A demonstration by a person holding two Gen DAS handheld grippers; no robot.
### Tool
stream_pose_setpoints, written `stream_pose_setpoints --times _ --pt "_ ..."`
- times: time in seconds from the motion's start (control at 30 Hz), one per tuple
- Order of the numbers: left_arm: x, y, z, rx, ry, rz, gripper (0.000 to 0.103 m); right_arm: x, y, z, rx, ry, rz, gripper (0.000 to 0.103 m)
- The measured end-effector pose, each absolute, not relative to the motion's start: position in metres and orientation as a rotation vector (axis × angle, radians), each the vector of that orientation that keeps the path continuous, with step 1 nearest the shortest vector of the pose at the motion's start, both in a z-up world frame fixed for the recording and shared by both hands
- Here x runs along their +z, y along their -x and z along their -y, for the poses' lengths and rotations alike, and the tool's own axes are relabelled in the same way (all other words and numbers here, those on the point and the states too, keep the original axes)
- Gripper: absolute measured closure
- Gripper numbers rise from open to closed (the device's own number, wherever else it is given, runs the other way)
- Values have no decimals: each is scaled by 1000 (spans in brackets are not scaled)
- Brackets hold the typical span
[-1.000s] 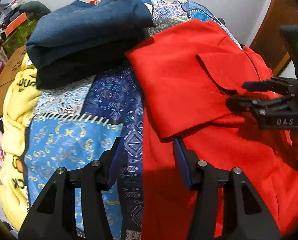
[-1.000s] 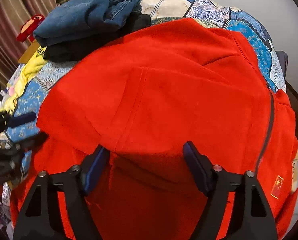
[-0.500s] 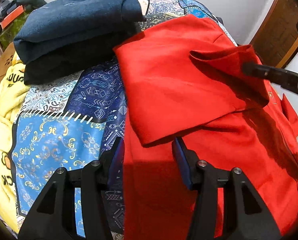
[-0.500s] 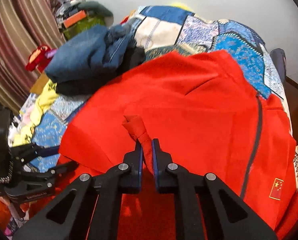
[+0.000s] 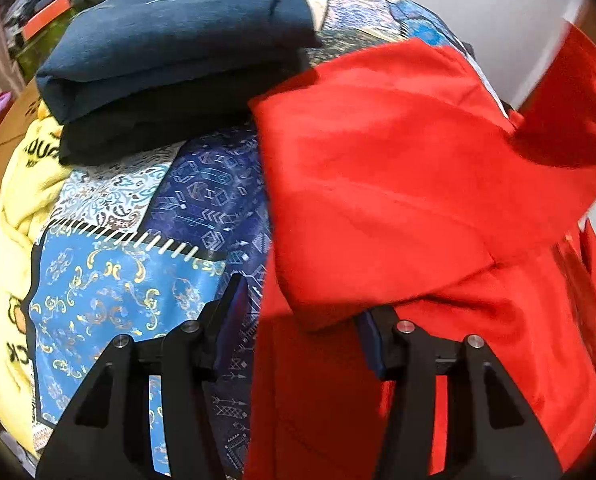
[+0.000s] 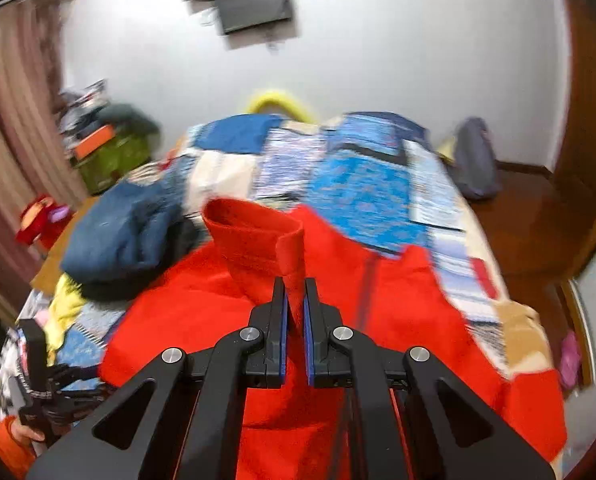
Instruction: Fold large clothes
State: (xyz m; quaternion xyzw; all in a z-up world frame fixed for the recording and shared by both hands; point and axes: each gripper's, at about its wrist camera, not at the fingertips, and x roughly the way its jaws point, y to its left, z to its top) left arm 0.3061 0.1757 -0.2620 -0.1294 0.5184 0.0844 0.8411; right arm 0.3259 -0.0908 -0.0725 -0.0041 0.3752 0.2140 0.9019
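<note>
Mid-fold: right tongs (image 6: 293, 312) clamped on red jacket (image 5: 378, 184) cuff, lifted. Left tongs (image 5: 298, 320) half-open, empty, at the jacket's edge. Next: carry the sleeve across.

red garment (image 5: 398, 184): plain bright red | bedspread (image 5: 145, 280): patchwork of blue, navy, white and cream panels with gold scrolls and pale arrow motifs | folded clothes (image 5: 169, 52): dark teal-blue over black | yellow garment (image 5: 21, 200): pale yellow, black lettering | gripper pads (image 6: 283, 332): blue on black

folded dark clothes (image 5: 169, 52) block the far left; quilt (image 5: 137, 280) beside them lies bare
</note>
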Motion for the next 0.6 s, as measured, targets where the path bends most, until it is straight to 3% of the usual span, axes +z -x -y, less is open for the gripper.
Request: stream_pose_setpoints --times 0.6 --pt "-262 -303 -167 218 217 -1096 48 -186 -304 207 214 -95 -1083 97"
